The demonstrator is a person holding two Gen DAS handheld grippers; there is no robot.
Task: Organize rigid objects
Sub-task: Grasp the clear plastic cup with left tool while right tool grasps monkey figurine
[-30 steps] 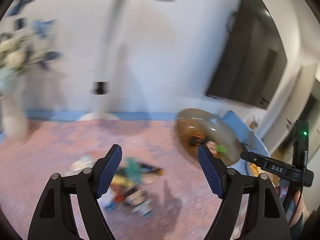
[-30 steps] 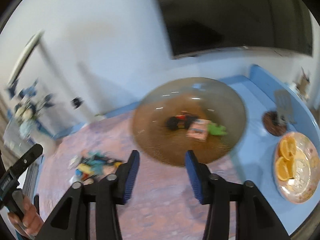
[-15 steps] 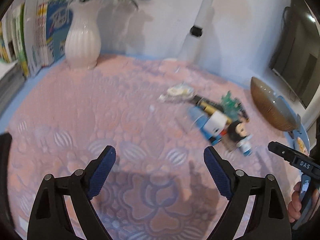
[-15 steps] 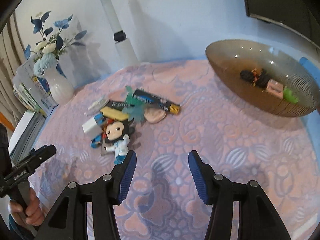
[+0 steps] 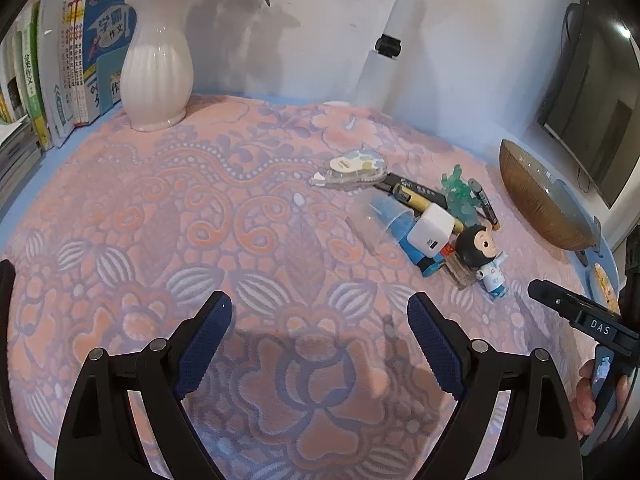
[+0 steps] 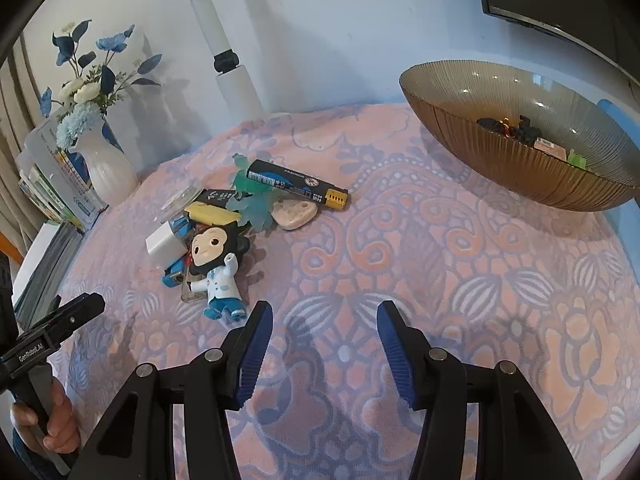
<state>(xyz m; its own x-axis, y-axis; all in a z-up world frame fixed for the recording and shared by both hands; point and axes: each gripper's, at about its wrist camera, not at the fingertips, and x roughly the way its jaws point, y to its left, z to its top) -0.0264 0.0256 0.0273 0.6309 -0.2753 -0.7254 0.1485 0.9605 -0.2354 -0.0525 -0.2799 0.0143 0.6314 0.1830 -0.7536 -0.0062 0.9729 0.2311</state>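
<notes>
A small heap of rigid odds and ends lies near the middle of the worktop, on its pink and lilac patterned cloth point(image 5: 168, 216). At the front of the heap a big-headed doll point(image 6: 216, 264) with black hair, white coat and blue trousers lies on its back. Touching it are a white charger cube point(image 5: 434, 231), a blue lighter point(image 6: 174, 276) and a yellow marker point(image 6: 210, 212). Behind them sit a teal plastic plant point(image 6: 256, 200), a black and blue box with a gold end point(image 6: 296, 184), a pinkish flat pebble-shaped piece point(image 6: 295, 213), and a correction tape dispenser point(image 5: 352, 170) at the far side.

A ribbed amber glass bowl point(image 6: 520, 160) stands well apart toward the worktop's right edge, with a few small items inside, too small to name.

The left tongs point(image 5: 320, 348) hover low over bare cloth, jaws spread wide, gripping nothing. The right tongs point(image 6: 324, 348) hang just beside the doll's feet, jaws moderately apart and empty.

A white ribbed vase point(image 5: 156, 76) with blue flowers stands at the far left corner beside upright books point(image 5: 76, 68).
</notes>
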